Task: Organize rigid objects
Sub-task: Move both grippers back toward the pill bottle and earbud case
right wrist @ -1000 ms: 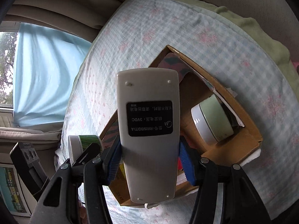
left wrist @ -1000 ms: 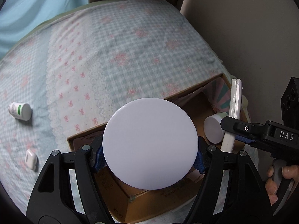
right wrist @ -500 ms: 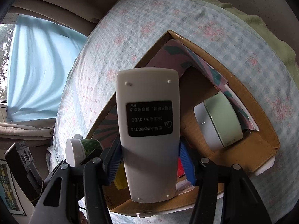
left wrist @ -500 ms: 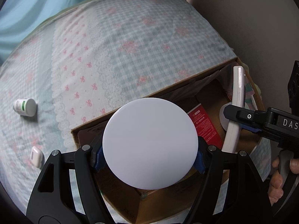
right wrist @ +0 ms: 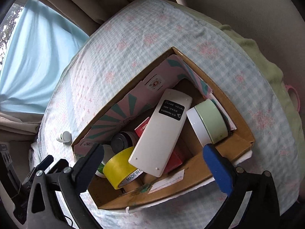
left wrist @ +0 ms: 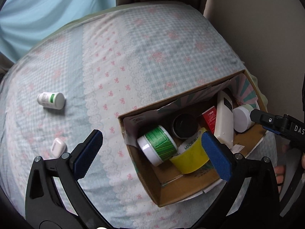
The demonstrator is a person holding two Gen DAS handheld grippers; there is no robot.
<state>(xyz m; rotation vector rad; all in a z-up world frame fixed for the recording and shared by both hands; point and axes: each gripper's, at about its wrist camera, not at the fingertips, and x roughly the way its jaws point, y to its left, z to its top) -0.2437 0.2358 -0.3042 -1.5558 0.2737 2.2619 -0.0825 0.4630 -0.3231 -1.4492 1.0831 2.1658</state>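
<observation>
A cardboard box [left wrist: 171, 194] [right wrist: 246, 133] sits on the checked bedspread. In it lie a white remote [left wrist: 224, 122] [right wrist: 162, 131], a green-labelled jar with white lid [left wrist: 157, 147], a yellow tape roll [left wrist: 190, 158] [right wrist: 120, 167], a black jar [left wrist: 184, 126] [right wrist: 122, 141], a red box [left wrist: 209, 119] [right wrist: 174, 159] and a pale green jar [left wrist: 241, 119] [right wrist: 208, 122]. My left gripper [left wrist: 150, 152] is open and empty above the box's left side. My right gripper [right wrist: 152, 162] is open and empty above the box; it shows at the right of the left wrist view [left wrist: 276, 124].
A white pill bottle with a green label [left wrist: 51, 100] [right wrist: 64, 136] and a small white earbud case [left wrist: 58, 147] lie on the bedspread left of the box. A light blue curtain [left wrist: 47, 9] hangs behind the bed. A wall [left wrist: 266, 28] stands to the right.
My left gripper has opened and let the green-labelled jar drop into the box. My right gripper has opened and let the white remote drop into the box. Both have lifted back.
</observation>
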